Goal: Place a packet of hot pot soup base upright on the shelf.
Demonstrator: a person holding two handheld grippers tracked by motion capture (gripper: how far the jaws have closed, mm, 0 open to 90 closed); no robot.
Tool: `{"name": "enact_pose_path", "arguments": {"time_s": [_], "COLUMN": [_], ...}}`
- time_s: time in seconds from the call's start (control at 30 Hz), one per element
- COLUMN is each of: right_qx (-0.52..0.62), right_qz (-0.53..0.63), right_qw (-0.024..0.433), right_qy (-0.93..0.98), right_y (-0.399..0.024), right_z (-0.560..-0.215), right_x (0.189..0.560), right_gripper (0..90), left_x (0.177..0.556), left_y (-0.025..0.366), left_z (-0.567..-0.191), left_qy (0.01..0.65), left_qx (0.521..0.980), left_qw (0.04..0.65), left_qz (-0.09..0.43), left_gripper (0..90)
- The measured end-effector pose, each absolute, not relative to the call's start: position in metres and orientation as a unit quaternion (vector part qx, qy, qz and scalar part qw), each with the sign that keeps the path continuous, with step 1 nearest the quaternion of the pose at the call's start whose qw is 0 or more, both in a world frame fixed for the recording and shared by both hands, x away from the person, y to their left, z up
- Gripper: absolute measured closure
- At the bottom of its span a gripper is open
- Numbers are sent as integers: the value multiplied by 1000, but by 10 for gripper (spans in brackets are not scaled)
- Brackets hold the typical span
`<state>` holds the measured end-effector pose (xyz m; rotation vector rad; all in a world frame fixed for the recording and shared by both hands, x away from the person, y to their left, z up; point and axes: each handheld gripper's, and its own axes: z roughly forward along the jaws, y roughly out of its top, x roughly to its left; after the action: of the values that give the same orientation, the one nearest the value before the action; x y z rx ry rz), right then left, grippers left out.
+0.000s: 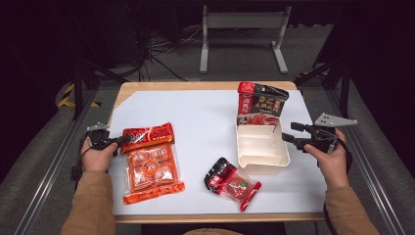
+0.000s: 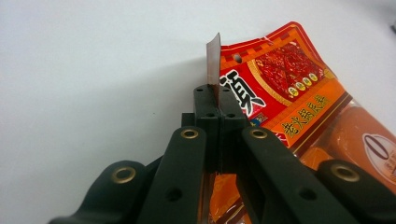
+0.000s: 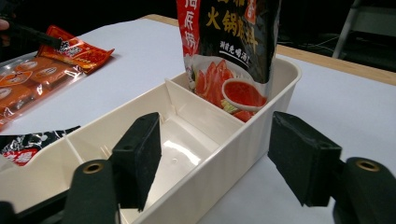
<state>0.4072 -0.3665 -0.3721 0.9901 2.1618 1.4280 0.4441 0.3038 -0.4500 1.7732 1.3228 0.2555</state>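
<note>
Orange pack (image 1: pixel 150 163) flat on our table's (image 1: pixel 205 122) left side, our left gripper (image 2: pixel 218 100) pinching its top corner tight, our right gripper (image 3: pixel 224 158) loose around the box (image 1: pixel 262 147) wall, black bag (image 3: pixel 229 42) standing in its far part, near part bare.
</note>
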Motion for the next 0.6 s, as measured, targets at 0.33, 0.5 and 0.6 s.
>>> {"name": "enact_pose_path", "arguments": {"time_s": [0.33,0.5,0.6], "right_qx": [354,352,349], "right_qz": [517,526,529], "right_qw": [171,161,158], "right_qy": [761,757,757], "right_y": [-365,-364,-362], "right_z": [-366,-361,-358], "right_x": [404,401,399], "right_gripper": [477,521,538], "left_x": [436,430,426], "left_y": [304,303,301], "left_z": [-430,-413,-404], "left_qy": [521,509,501], "left_qx": [700,690,688], "left_qw": [475,500,508], "left_qz": [112,122,129], "left_gripper": [900,900,900]}}
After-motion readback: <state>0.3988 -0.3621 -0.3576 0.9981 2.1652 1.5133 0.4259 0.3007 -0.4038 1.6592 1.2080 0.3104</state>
